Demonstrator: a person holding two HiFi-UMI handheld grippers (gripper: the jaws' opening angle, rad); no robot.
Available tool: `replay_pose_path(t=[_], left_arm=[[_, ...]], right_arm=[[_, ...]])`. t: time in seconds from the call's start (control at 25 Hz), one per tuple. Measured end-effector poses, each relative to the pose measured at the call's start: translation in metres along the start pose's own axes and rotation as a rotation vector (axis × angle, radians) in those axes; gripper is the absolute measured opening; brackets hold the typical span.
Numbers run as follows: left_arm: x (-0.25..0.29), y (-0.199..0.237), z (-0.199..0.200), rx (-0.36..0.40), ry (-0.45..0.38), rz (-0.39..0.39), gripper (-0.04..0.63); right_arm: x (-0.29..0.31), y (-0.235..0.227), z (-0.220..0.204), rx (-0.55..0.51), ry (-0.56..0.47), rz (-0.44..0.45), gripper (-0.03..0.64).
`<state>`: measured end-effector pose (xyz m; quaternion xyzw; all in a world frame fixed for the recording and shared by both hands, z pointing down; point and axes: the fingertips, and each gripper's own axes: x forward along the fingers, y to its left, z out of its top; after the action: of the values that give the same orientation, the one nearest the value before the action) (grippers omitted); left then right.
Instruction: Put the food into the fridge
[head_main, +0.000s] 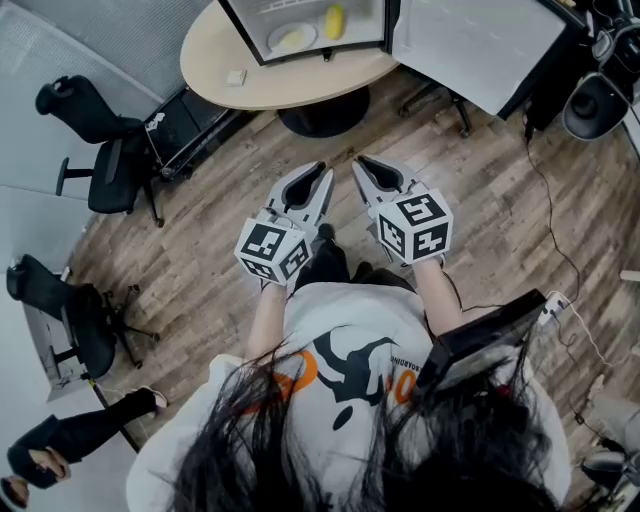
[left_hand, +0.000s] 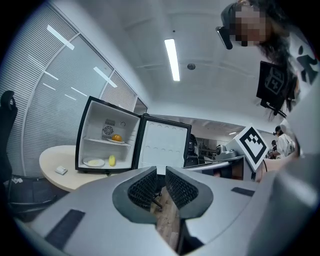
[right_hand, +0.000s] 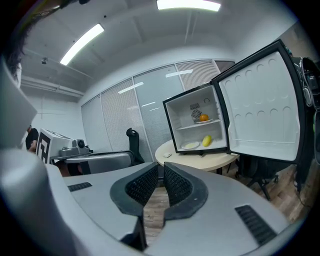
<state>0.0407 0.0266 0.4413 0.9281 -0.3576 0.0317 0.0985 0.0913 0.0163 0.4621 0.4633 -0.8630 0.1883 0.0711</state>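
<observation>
A small black fridge (head_main: 312, 54) stands open on a round beige table (head_main: 260, 88), its door (head_main: 470, 45) swung to the right. Inside lie a white plate (head_main: 292, 38) and a yellow food item (head_main: 334, 20). The right gripper view also shows an orange (right_hand: 203, 118) on the upper shelf. I stand back from the table on the wooden floor. My left gripper (head_main: 321, 168) and right gripper (head_main: 360, 160) are held side by side at chest height, pointing toward the fridge. Both are shut with nothing between their jaws.
A small white object (head_main: 235, 77) lies on the table left of the fridge. Two black office chairs (head_main: 105, 150) (head_main: 70, 320) stand at the left. A person's leg (head_main: 75, 432) reaches in at the lower left. A cable (head_main: 560, 255) runs over the floor at the right.
</observation>
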Motion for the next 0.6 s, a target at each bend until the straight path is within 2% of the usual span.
replay_pose_path(t=[0.6], left_arm=[[0.0039, 0.0010, 0.0051, 0.019, -0.012, 0.031, 0.052]], right_arm=[[0.0052, -0.0089, 0.0052, 0.000, -0.004, 0.032, 0.041]])
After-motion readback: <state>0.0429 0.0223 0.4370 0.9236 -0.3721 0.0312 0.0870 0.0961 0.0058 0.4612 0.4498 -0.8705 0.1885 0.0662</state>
